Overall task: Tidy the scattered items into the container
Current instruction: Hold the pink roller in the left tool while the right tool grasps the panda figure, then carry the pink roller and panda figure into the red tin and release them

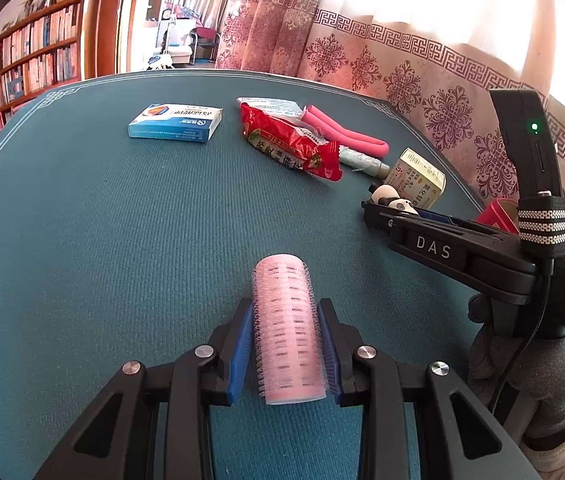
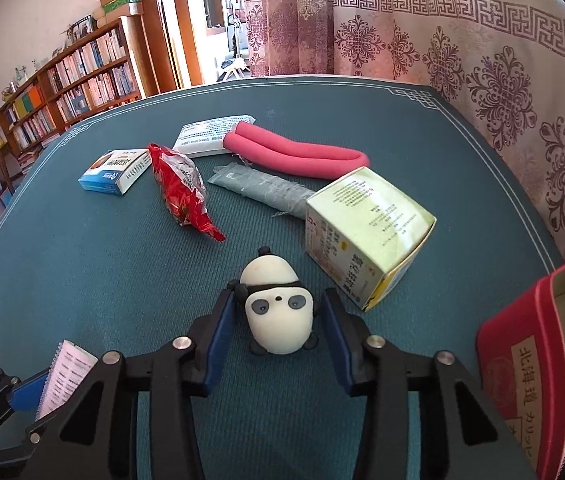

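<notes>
My left gripper (image 1: pixel 285 308) is shut on a pink hair roller (image 1: pixel 286 332), held lengthwise between the blue pads just above the teal table mat (image 1: pixel 102 240). The right wrist view shows that roller (image 2: pixel 66 380) at the lower left. My right gripper (image 2: pixel 278 296) is low over the mat with a small panda figure (image 2: pixel 278 316) lying between its fingers. A thin strip of mat shows on each side of the panda, so the pads are not pressing it. The red container (image 2: pixel 522 340) stands open at the right edge, just right of that gripper.
Scattered beyond the grippers are a blue box (image 1: pixel 176 122), a red snack packet (image 1: pixel 286 140), a pink foam tube (image 1: pixel 342 136), a grey-green tube (image 2: pixel 258 188), a white packet (image 2: pixel 206 136) and a yellow-green carton (image 2: pixel 366 232). A curtain borders the table's right edge.
</notes>
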